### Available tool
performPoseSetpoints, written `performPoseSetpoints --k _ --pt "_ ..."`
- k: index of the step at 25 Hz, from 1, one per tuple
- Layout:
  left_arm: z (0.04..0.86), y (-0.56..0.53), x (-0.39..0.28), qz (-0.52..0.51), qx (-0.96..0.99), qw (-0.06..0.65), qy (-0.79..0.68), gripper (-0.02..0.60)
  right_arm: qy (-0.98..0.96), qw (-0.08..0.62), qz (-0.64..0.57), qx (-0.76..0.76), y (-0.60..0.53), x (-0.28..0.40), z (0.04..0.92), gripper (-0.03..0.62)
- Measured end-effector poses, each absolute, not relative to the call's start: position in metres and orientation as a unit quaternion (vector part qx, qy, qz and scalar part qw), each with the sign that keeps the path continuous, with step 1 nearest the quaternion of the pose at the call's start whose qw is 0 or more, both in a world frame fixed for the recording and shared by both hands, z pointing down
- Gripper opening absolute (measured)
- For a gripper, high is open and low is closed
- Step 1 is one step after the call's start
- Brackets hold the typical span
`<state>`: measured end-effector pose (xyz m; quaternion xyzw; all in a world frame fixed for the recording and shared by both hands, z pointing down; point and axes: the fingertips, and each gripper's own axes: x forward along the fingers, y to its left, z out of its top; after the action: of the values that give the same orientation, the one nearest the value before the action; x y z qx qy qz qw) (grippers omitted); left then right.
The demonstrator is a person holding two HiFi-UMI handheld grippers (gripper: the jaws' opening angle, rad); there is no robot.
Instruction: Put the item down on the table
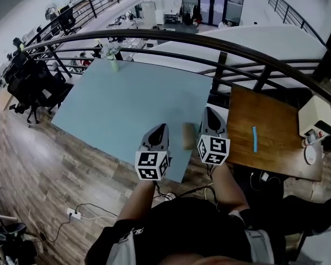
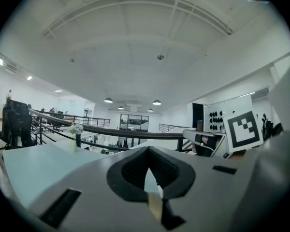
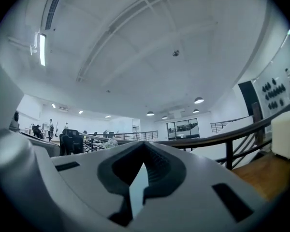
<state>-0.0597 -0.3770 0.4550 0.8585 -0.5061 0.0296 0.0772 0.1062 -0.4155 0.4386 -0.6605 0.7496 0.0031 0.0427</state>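
Observation:
A small tan block (image 1: pixel 188 135) lies on the light blue table (image 1: pixel 127 104) near its front edge, between my two grippers and apart from both. My left gripper (image 1: pixel 160 127) hovers just left of the block, and my right gripper (image 1: pixel 208 111) just right of it over the table's corner. In the left gripper view the left gripper (image 2: pixel 147 151) has its jaws together; a tan sliver shows through the slot below the tips, and I cannot tell what it is. In the right gripper view the right gripper (image 3: pixel 145 146) is shut with nothing in it.
A brown wooden side table (image 1: pixel 276 148) stands at the right with a blue pen-like stick (image 1: pixel 254 139) and a beige box (image 1: pixel 315 115). A vase of flowers (image 1: pixel 111 51) sits on the blue table's far corner. A dark railing (image 1: pixel 209 40) runs behind; black office chairs (image 1: pixel 33 81) stand at the left.

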Motion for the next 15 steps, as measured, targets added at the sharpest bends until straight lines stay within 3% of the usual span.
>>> performPoseSetpoints --k 15 --pt "0.443 -0.366 -0.044 0.025 0.863 0.059 -0.5 0.011 0.747 0.068 0.018 -0.661 -0.382 0.127 0.417 0.002"
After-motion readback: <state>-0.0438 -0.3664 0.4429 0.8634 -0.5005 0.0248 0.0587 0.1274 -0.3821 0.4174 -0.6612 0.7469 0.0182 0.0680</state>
